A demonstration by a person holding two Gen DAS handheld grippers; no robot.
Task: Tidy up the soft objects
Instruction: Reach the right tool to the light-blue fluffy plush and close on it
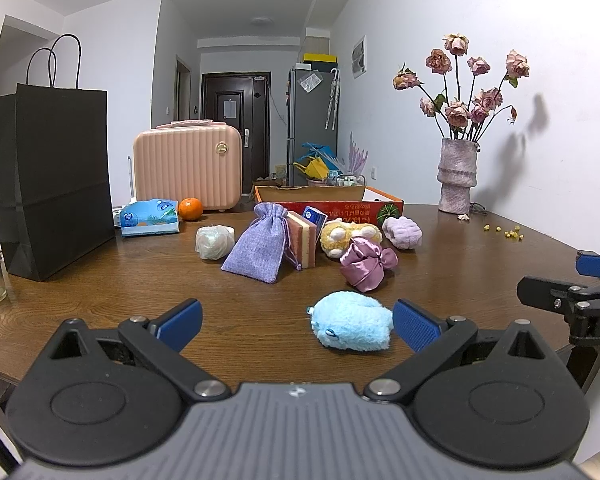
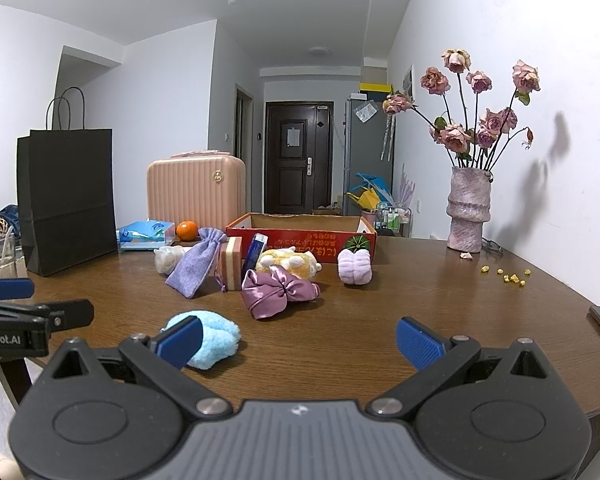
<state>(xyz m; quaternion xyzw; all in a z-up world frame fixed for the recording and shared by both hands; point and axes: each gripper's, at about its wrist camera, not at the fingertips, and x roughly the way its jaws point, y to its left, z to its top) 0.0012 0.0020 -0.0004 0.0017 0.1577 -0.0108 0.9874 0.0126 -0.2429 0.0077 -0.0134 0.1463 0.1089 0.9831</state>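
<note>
Left gripper and right gripper both spread, empty; fluffy light-blue plush toy lay nearer than red cardboard box.

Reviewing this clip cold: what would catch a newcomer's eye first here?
Probably the fluffy light-blue plush toy, lying alone on the brown wooden table nearest both open grippers, left gripper and right gripper. Next, the tall vase of dried pink roses at the far right against the wall, and the black paper bag standing far left.

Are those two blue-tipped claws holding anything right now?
No. The left gripper and right gripper are both open and empty; the fluffy light-blue plush toy lies on the brown wooden table, ungripped.
</note>
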